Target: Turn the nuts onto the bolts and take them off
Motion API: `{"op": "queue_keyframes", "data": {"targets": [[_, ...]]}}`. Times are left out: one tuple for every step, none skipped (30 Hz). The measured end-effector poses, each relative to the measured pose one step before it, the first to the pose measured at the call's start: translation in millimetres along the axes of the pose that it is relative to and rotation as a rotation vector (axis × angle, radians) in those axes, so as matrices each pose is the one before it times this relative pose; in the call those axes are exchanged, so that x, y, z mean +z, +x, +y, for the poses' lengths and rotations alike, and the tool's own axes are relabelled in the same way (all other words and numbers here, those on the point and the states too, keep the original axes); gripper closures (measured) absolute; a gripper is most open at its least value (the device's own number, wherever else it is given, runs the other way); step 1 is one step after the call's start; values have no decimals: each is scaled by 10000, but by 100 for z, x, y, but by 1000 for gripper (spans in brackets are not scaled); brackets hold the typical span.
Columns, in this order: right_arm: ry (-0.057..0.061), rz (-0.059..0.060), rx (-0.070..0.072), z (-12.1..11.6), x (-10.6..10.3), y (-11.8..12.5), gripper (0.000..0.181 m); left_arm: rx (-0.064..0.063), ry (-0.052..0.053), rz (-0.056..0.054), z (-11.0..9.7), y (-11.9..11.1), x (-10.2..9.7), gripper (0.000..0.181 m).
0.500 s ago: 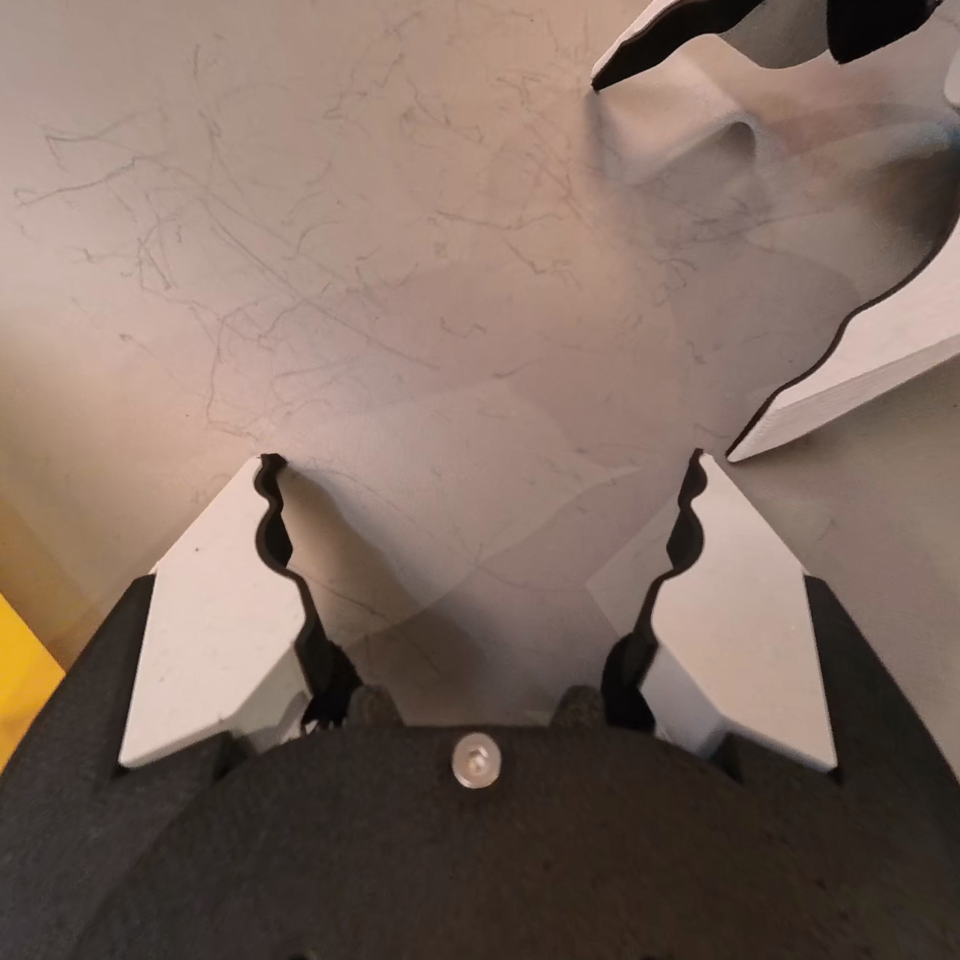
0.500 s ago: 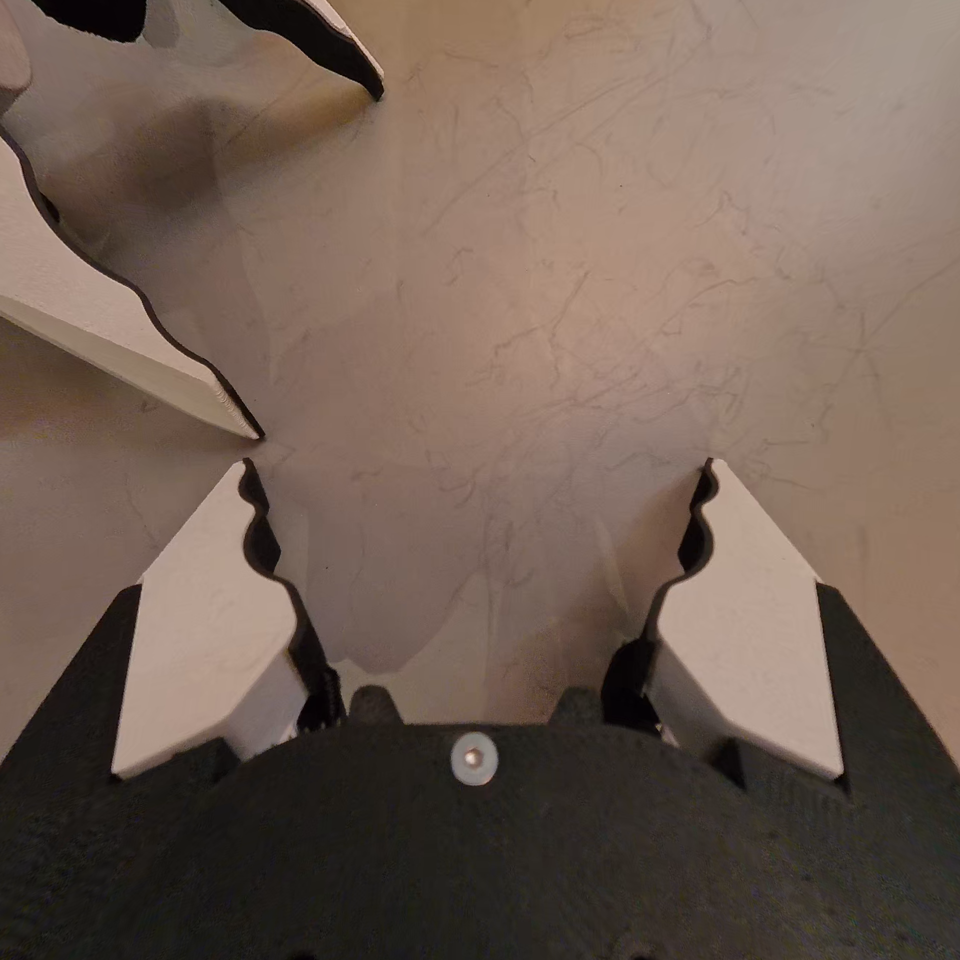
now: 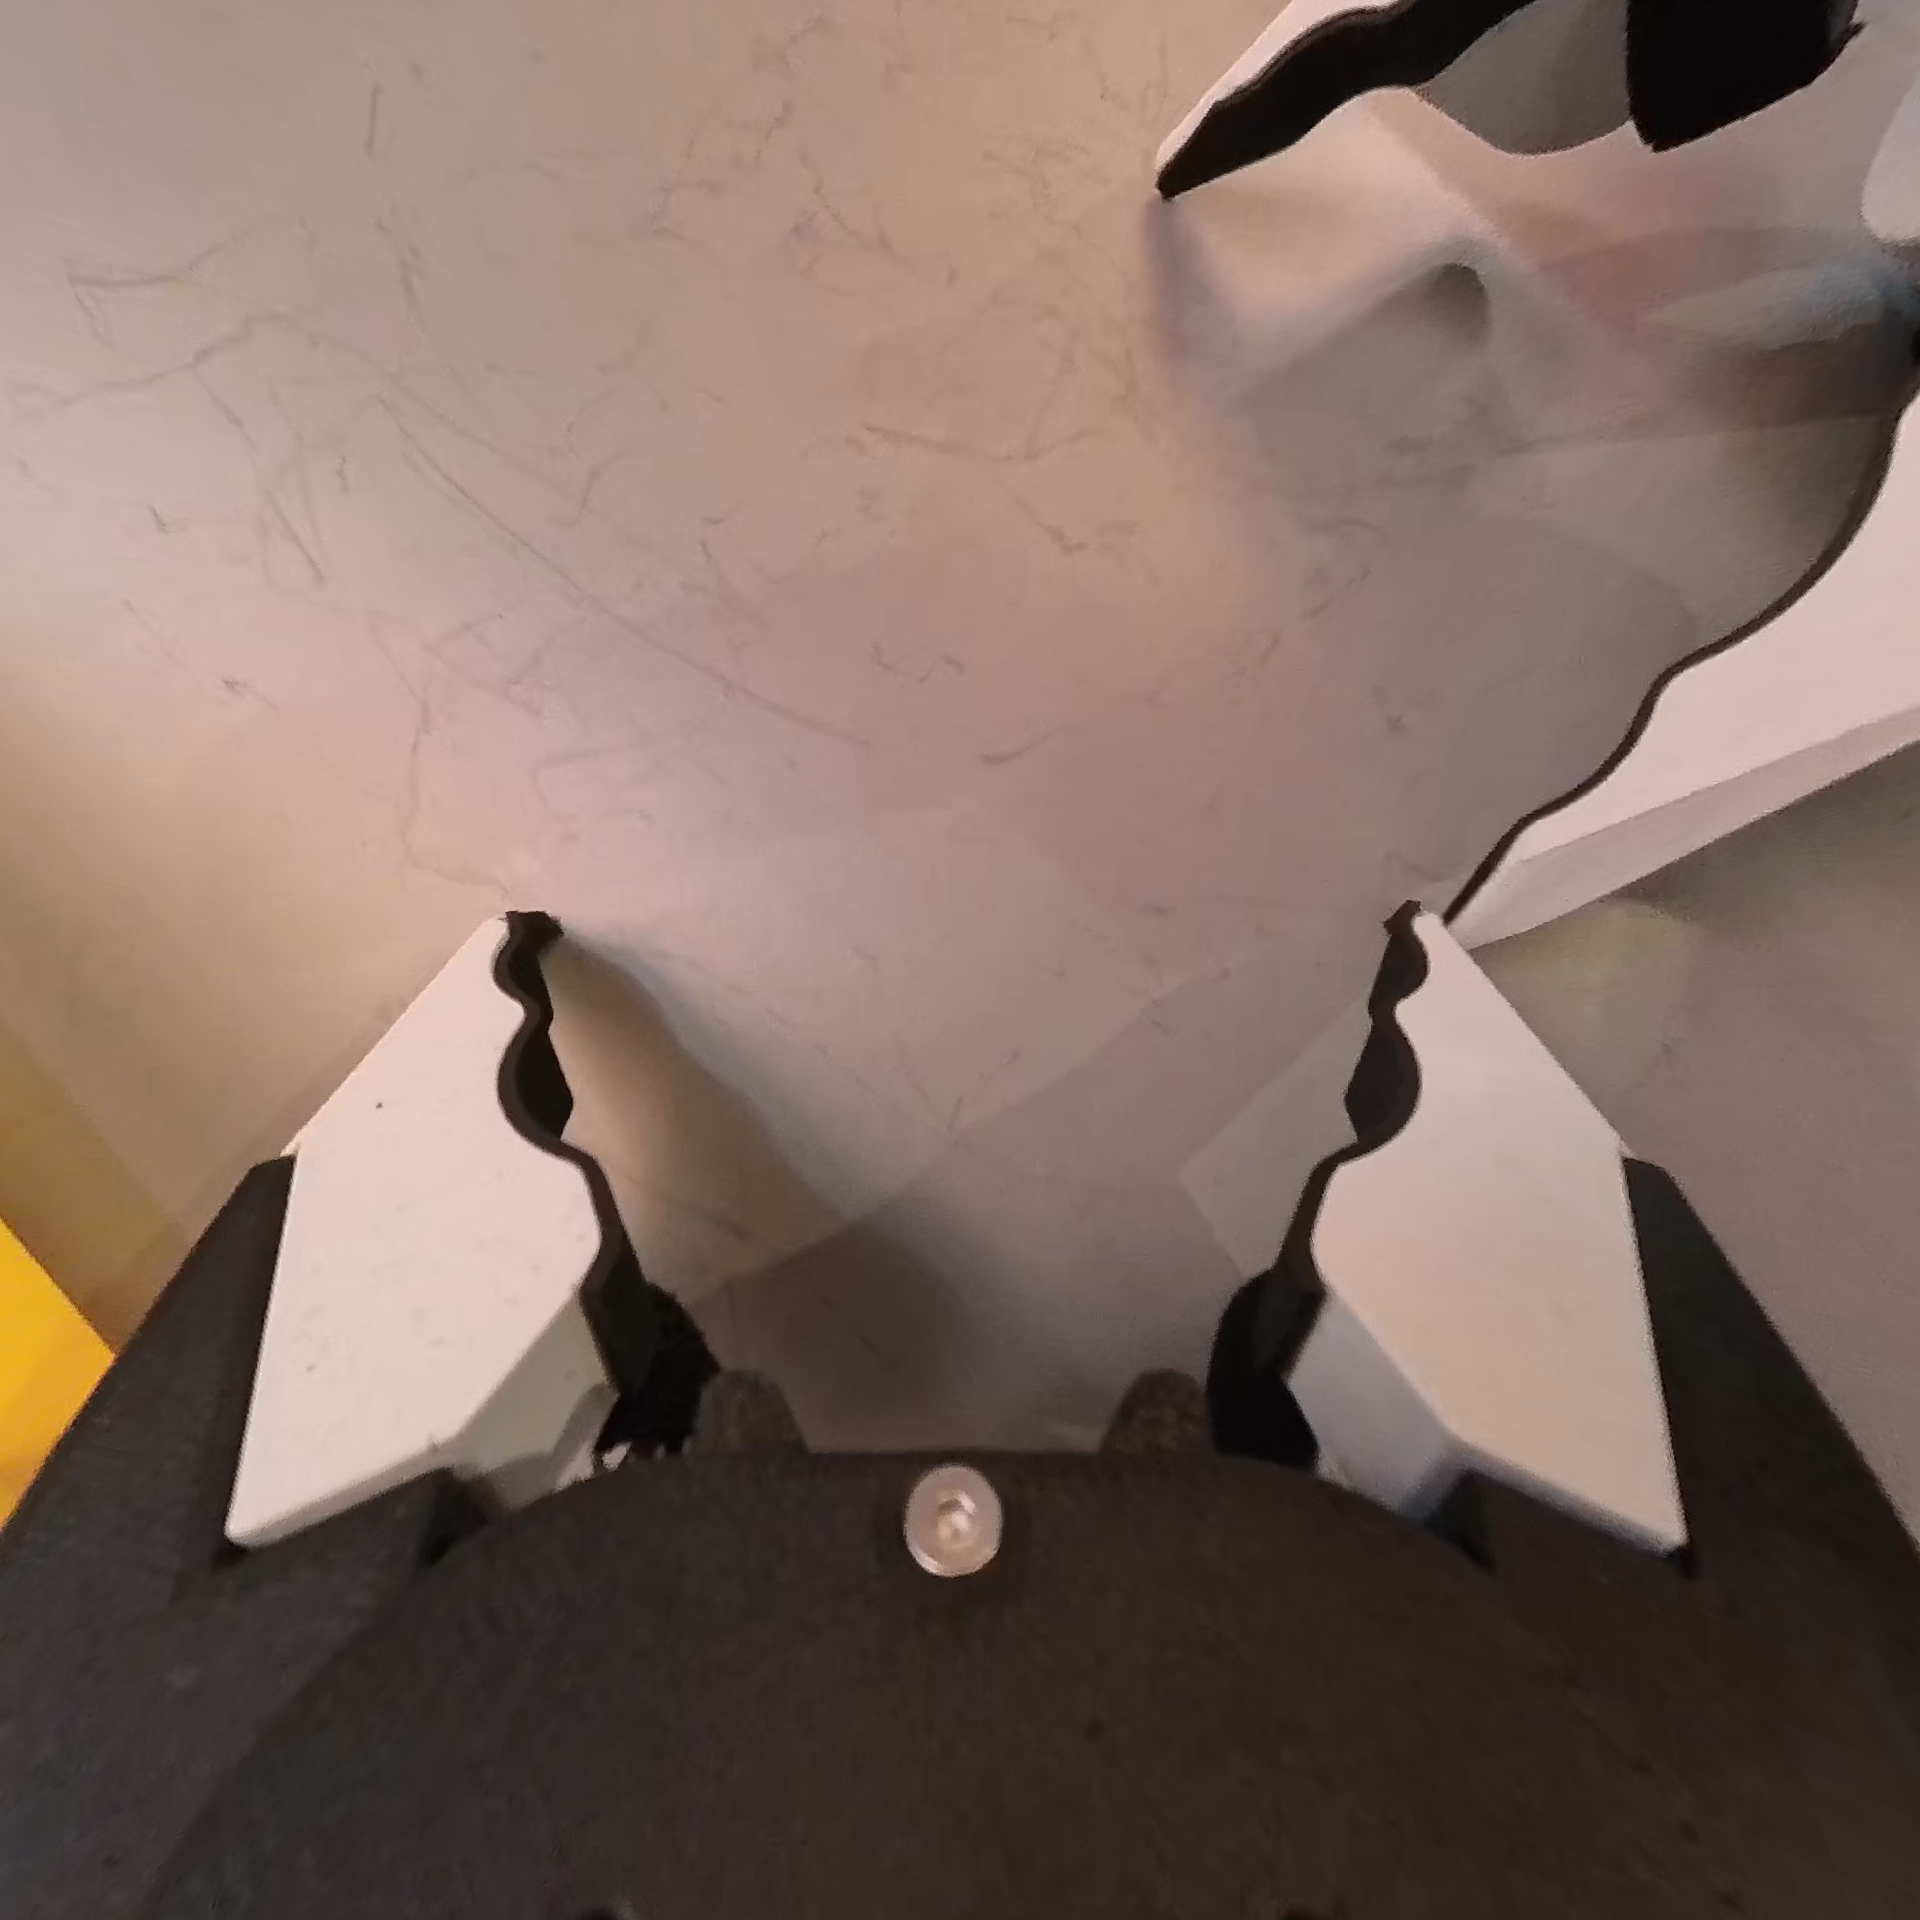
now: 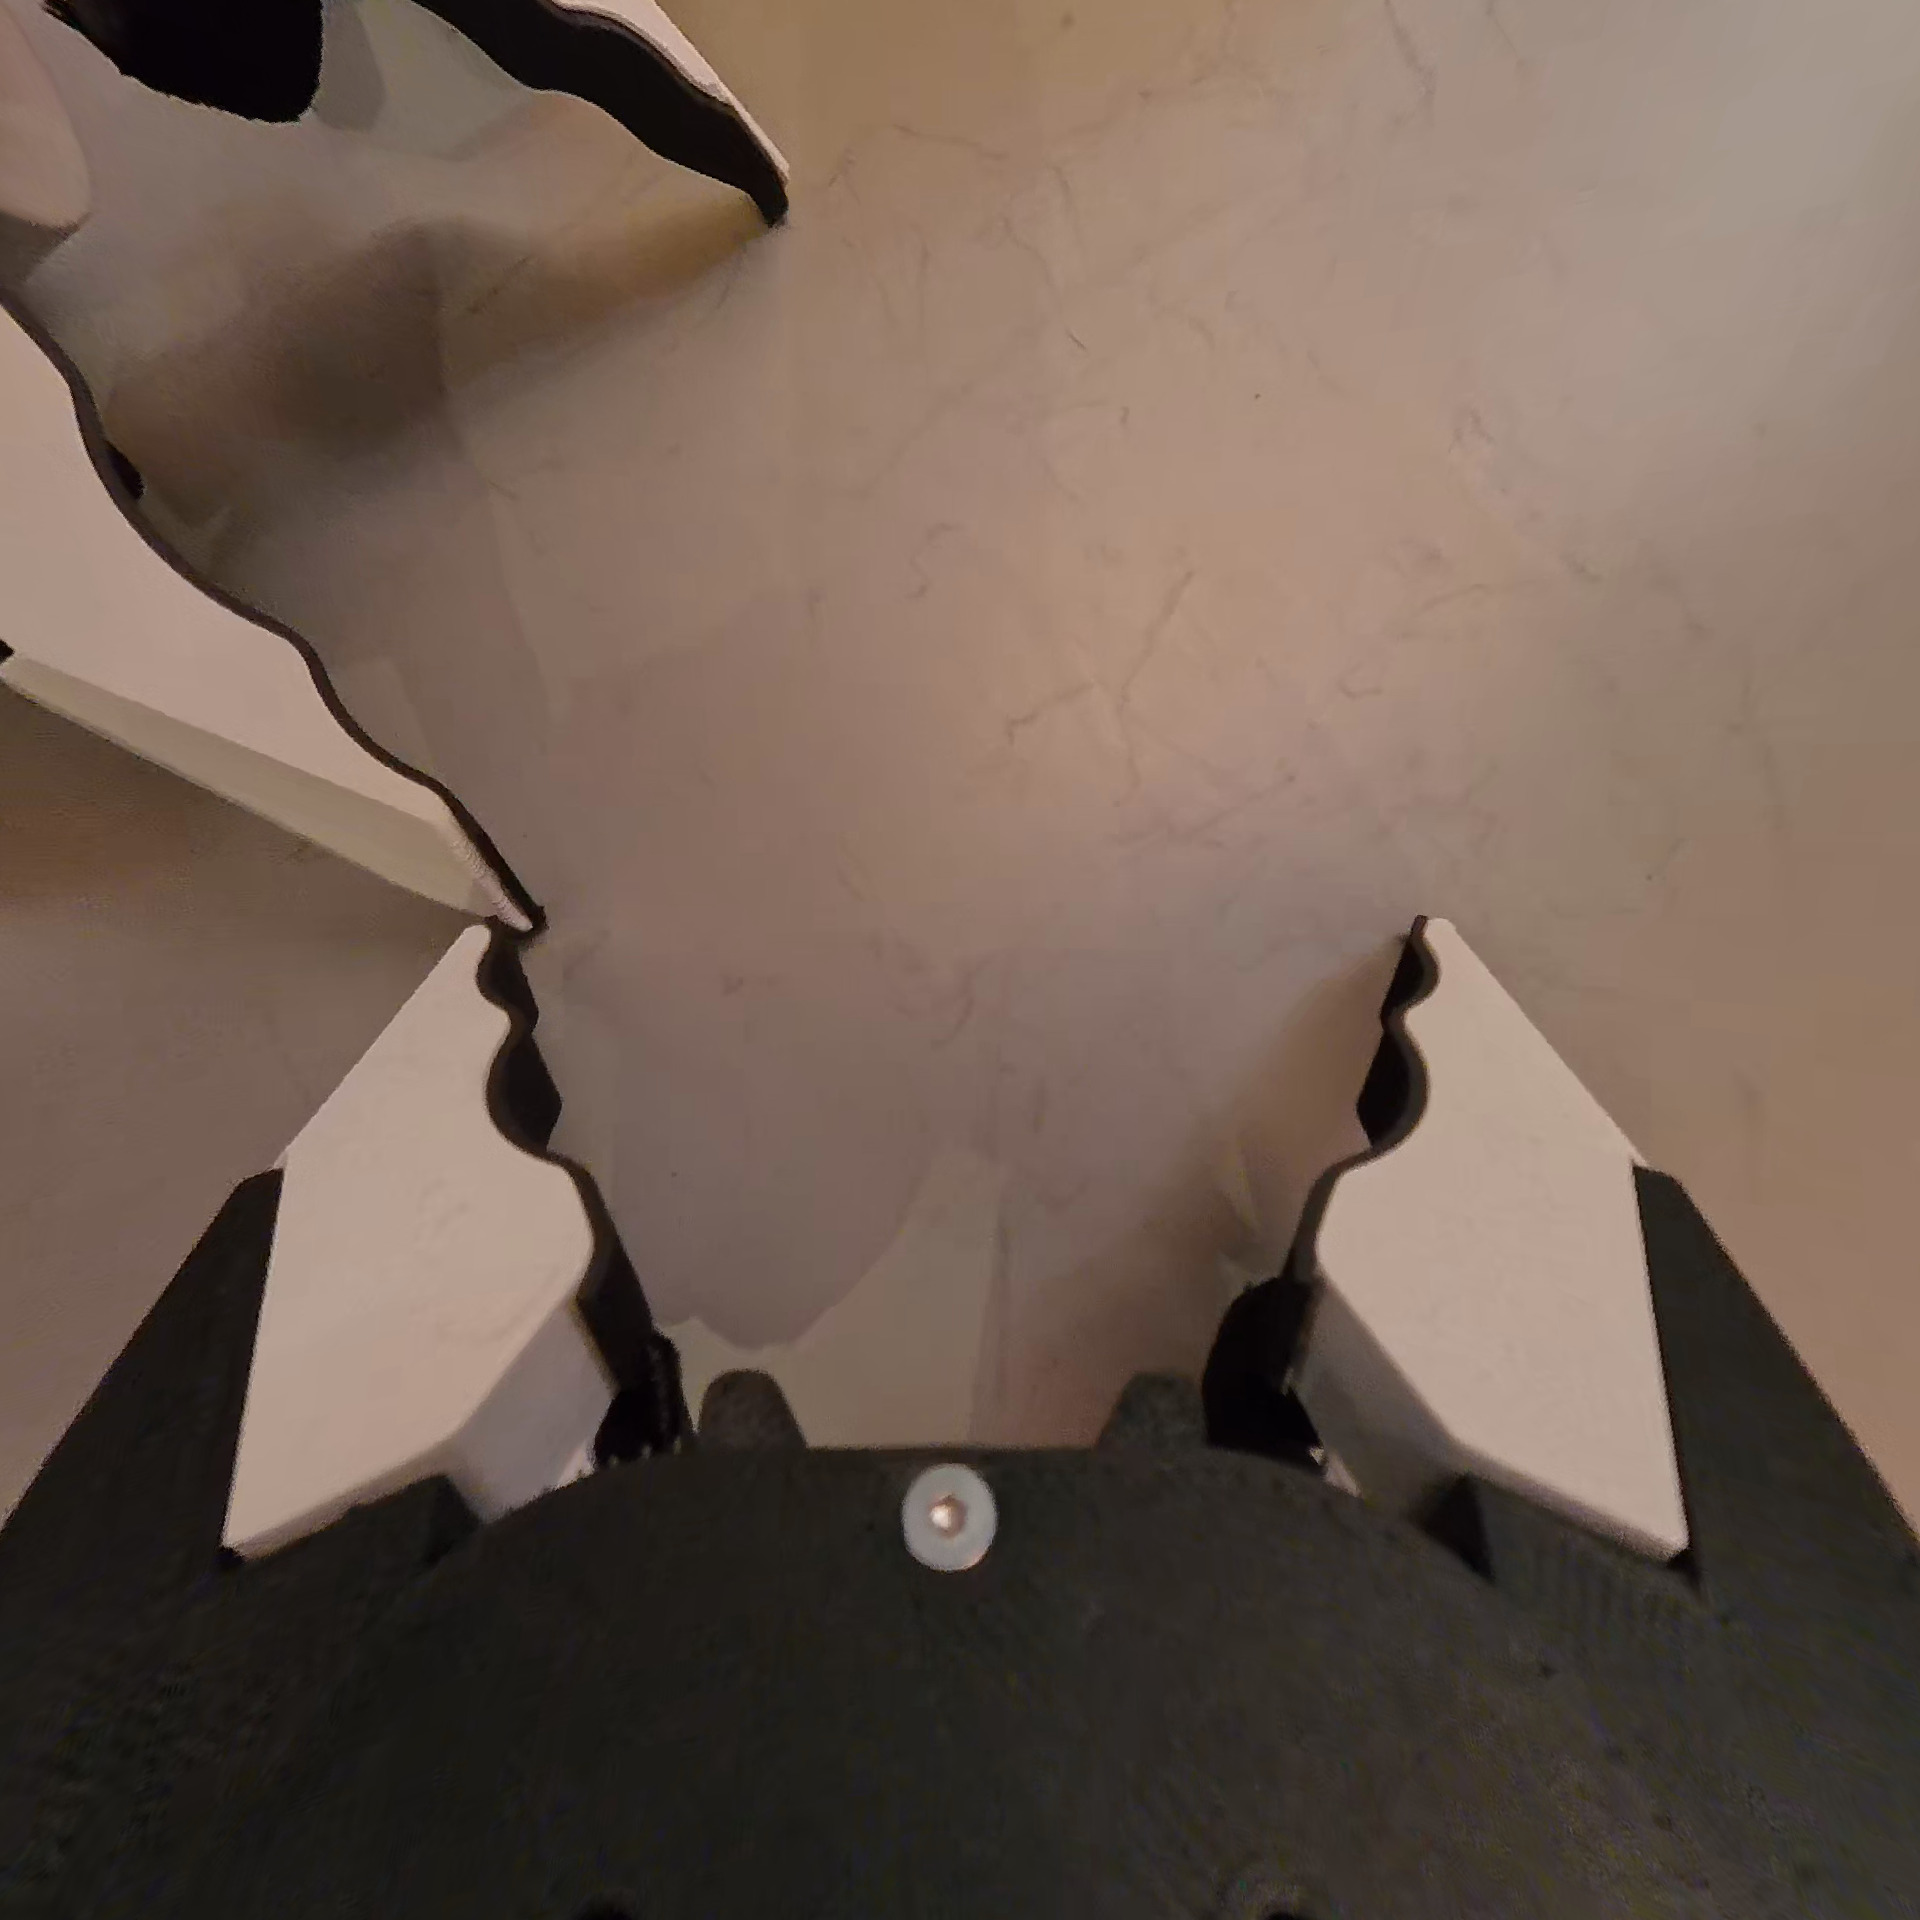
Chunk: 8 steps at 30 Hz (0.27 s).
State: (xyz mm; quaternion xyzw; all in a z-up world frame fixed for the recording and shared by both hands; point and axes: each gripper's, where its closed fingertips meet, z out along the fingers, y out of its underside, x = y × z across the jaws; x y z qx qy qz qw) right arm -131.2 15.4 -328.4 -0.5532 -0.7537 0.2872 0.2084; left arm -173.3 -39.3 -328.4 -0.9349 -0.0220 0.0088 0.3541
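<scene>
Over the scratched pale tabletop (image 3: 727, 520), your left gripper (image 3: 961, 920) and right gripper (image 4: 961, 925) both gape empty; no nuts or bolts show. Expect small, hard, slippery metal: pinch nuts across flats.

scratched pale tabletop (image 3: 831, 468) under warm light, yellow corner (image 3: 42, 1320).

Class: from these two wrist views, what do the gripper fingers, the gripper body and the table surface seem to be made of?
Left gripper fingers: probably matte white plastic with wavy black, maybe rubber, liners. Gripper body: black and grainy, likely printed plastic. Table: pale, smooth, covered in fine dark scratches, possibly laminate.
</scene>
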Motion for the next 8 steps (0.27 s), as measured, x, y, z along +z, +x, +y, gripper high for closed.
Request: {"op": "queue_keyframes", "data": {"targets": [[-10, -5, 3, 8, 11, 6, 25, 7, -14, 2, -10, -11, 17, 31], [-9, -7, -2, -7, 11, 10, 25, -4, 7, 0, 3, -8, 6, 31], [4, 0, -5, -1, 12, -6, 25, -3, 1, 0, -1, -8, 1, 31], [-2, -9, 2, -12, 11, -7, 25, -1, -8, -10, 4, -3, 1, 31], [-2, -5, -2, 2, 13, -2, 25, -3, -2, -1, 3, -9, -1, 31], [2, 2, -7, 4, -5, 4, 25, -3, -2, 0, -5, -7, 6, 31], [2, -9, -8, -9, 7, -4, 25, -1, 2, -2, -3, -2, 15, 30], [-3, -12, -3, 3, 12, -12, 25, 0, 5, -1, -7, -1, 3, 30]]}}
